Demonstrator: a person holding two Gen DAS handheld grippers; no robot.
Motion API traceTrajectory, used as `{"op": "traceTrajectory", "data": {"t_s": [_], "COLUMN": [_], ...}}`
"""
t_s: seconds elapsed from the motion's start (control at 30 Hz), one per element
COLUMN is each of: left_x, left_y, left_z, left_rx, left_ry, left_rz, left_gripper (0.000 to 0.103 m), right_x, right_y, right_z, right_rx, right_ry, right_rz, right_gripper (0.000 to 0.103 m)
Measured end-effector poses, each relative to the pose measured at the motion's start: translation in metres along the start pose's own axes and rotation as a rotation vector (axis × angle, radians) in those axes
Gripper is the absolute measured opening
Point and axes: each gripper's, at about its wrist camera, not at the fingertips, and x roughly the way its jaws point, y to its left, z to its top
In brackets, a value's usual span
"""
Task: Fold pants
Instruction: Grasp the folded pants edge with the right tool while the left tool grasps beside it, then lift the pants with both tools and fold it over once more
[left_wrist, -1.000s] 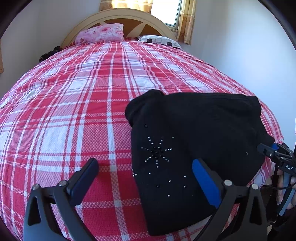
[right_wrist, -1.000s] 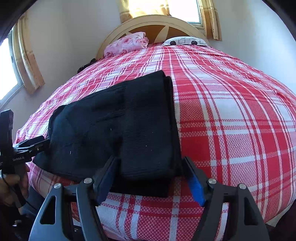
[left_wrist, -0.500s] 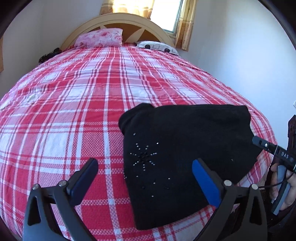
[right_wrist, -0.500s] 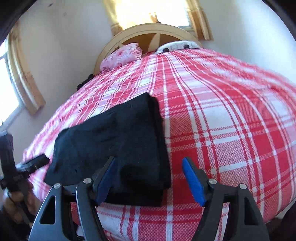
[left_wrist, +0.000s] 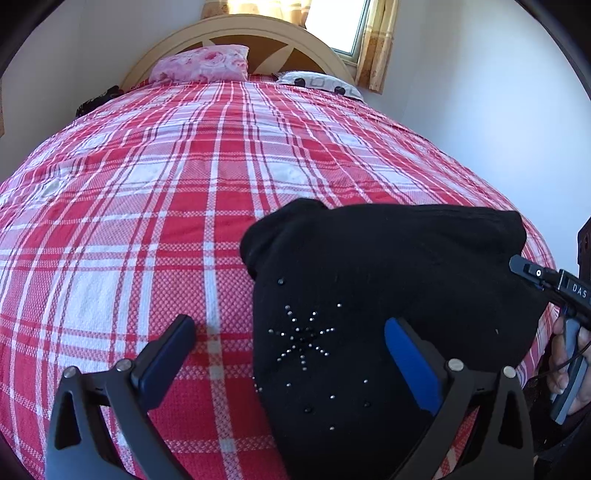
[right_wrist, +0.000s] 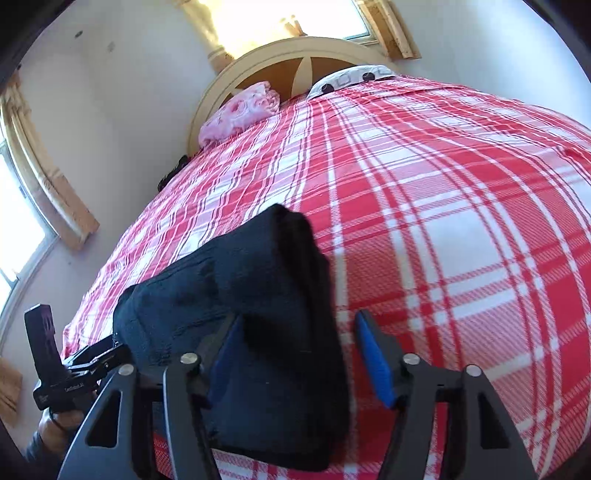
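Observation:
The black pants (left_wrist: 388, 280) lie folded in a compact stack at the near edge of the bed, with a star of small studs (left_wrist: 303, 339) on top. My left gripper (left_wrist: 288, 350) is open and empty, just above the stack's left end. In the right wrist view the pants (right_wrist: 266, 295) lie between and ahead of the fingers of my right gripper (right_wrist: 299, 339), which is open and holds nothing. The right gripper's tip also shows at the right edge of the left wrist view (left_wrist: 543, 277). The left gripper shows at the lower left of the right wrist view (right_wrist: 74, 369).
The bed has a red and white plaid cover (left_wrist: 147, 184). A pink pillow (left_wrist: 201, 68) and a white patterned pillow (left_wrist: 321, 83) lie by the curved headboard (left_wrist: 236, 33). A dark object (left_wrist: 96, 101) sits at the far left bed edge. Walls stand close on both sides.
Both grippers drew back from the folded pants and then shifted closer again. The right wrist view has tilted. The pants have not moved.

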Motion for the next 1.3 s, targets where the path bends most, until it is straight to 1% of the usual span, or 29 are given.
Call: {"op": "traceTrajectory", "data": {"t_s": [0.1, 0.2, 0.3, 0.33, 0.4, 0.47, 0.5, 0.53, 0.6, 0.63, 0.7, 0.73, 0.77, 0.8, 0.83, 0.87, 0.9, 0.97, 1.1, 1.2, 1.3], "left_x": [0.003, 0.006, 0.008, 0.008, 0.004, 0.001, 0.0, 0.001, 0.002, 0.003, 0.003, 0.002, 0.0, -0.002, -0.004, -0.006, -0.008, -0.014, -0.027, -0.04, -0.053], "left_y": [0.004, 0.003, 0.003, 0.003, 0.006, 0.01, 0.01, 0.009, 0.006, 0.006, 0.005, 0.003, 0.002, 0.0, -0.002, -0.002, -0.002, 0.001, 0.007, 0.009, 0.019], "left_z": [0.001, 0.003, 0.004, 0.004, 0.003, 0.001, 0.001, 0.001, 0.003, 0.004, 0.005, 0.005, 0.005, 0.004, 0.004, 0.004, 0.004, 0.005, 0.006, 0.007, 0.011], "left_rx": [-0.009, 0.006, -0.009, -0.006, -0.009, -0.02, -0.023, -0.023, -0.018, -0.02, -0.022, -0.016, -0.016, -0.016, -0.01, -0.011, -0.014, -0.02, -0.032, -0.012, -0.013], "left_ry": [0.021, 0.049, 0.056, 0.057, 0.041, 0.024, 0.016, 0.012, 0.008, 0.007, 0.003, 0.007, 0.01, 0.003, -0.001, -0.005, -0.009, -0.016, -0.034, -0.062, -0.091], "left_rz": [-0.021, -0.021, -0.013, -0.022, -0.048, -0.075, -0.079, -0.081, -0.089, -0.098, -0.115, -0.156, -0.172, -0.177, -0.186, -0.179, -0.171, -0.177, -0.175, -0.143, -0.118], "left_gripper": [0.103, 0.103, 0.103, 0.103, 0.103, 0.103, 0.103, 0.103, 0.103, 0.1, 0.083, 0.061, 0.052, 0.046, 0.031, 0.022, 0.02, 0.014, 0.013, 0.012, 0.011], "right_x": [0.001, 0.004, 0.009, 0.01, 0.011, 0.01, 0.009, 0.011, 0.012, 0.014, 0.016, 0.015, 0.014, 0.011, 0.008, 0.005, 0.003, -0.001, -0.013, -0.014, -0.01], "right_y": [-0.002, -0.011, -0.002, 0.002, 0.005, -0.003, -0.011, -0.014, -0.013, -0.009, -0.008, -0.008, -0.008, -0.006, -0.003, 0.0, 0.004, 0.009, 0.022, 0.033, 0.047], "right_z": [-0.001, 0.001, -0.001, -0.002, -0.002, -0.001, -0.001, 0.0, -0.003, -0.004, -0.004, -0.004, -0.004, -0.004, -0.005, -0.006, -0.006, -0.005, 0.001, 0.008, 0.015], "right_rx": [0.012, 0.066, 0.035, 0.019, 0.001, 0.048, 0.083, 0.095, 0.09, 0.075, 0.071, 0.072, 0.069, 0.059, 0.046, 0.032, 0.02, 0.008, -0.024, -0.045, -0.074], "right_ry": [0.006, 0.013, 0.027, 0.03, 0.033, 0.034, 0.036, 0.038, 0.036, 0.035, 0.035, 0.032, 0.027, 0.018, 0.013, 0.009, 0.003, -0.005, -0.031, -0.035, -0.025], "right_rz": [0.021, 0.05, 0.036, 0.032, 0.03, 0.079, 0.112, 0.124, 0.115, 0.099, 0.09, 0.092, 0.095, 0.095, 0.092, 0.089, 0.092, 0.108, 0.122, 0.138, 0.153], "right_gripper": [0.051, 0.05, 0.05, 0.05, 0.042, 0.038, 0.037, 0.037, 0.037, 0.037, 0.037, 0.037, 0.035, 0.033, 0.032, 0.029, 0.027, 0.026, 0.025, 0.025, 0.025]}}
